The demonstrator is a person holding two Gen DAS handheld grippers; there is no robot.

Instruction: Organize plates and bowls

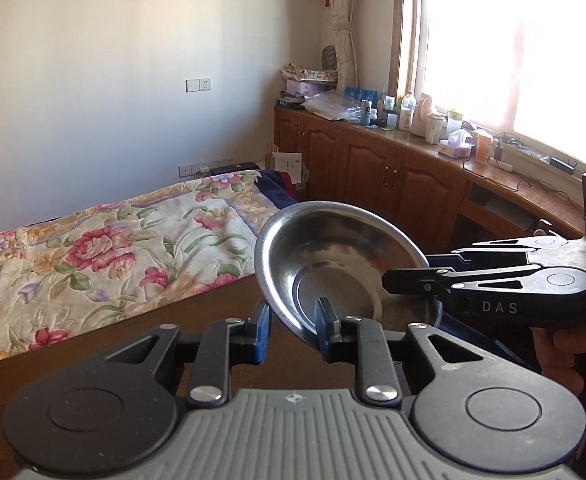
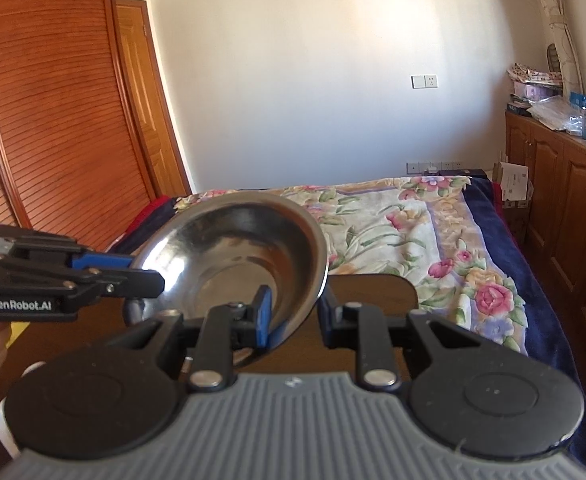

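A shiny steel bowl (image 1: 333,252) hangs tilted in the air above the brown table (image 1: 93,364), held from two sides. My left gripper (image 1: 293,330) is shut on its near rim, which passes slantwise between the blue pads. My right gripper (image 1: 389,280) comes in from the right and clamps the bowl's right rim. In the right wrist view the same bowl (image 2: 233,248) sits with its edge between my right gripper's (image 2: 295,312) fingers, while my left gripper (image 2: 149,276) pinches the rim from the left. A person's hand shows behind each handle.
Beyond the table's far edge (image 2: 373,292) lies a bed with a floral cover (image 1: 113,248). Wooden cabinets (image 1: 373,168) with bottles and boxes on top run under the bright window at the right. A slatted wooden wardrobe (image 2: 53,120) stands at the left.
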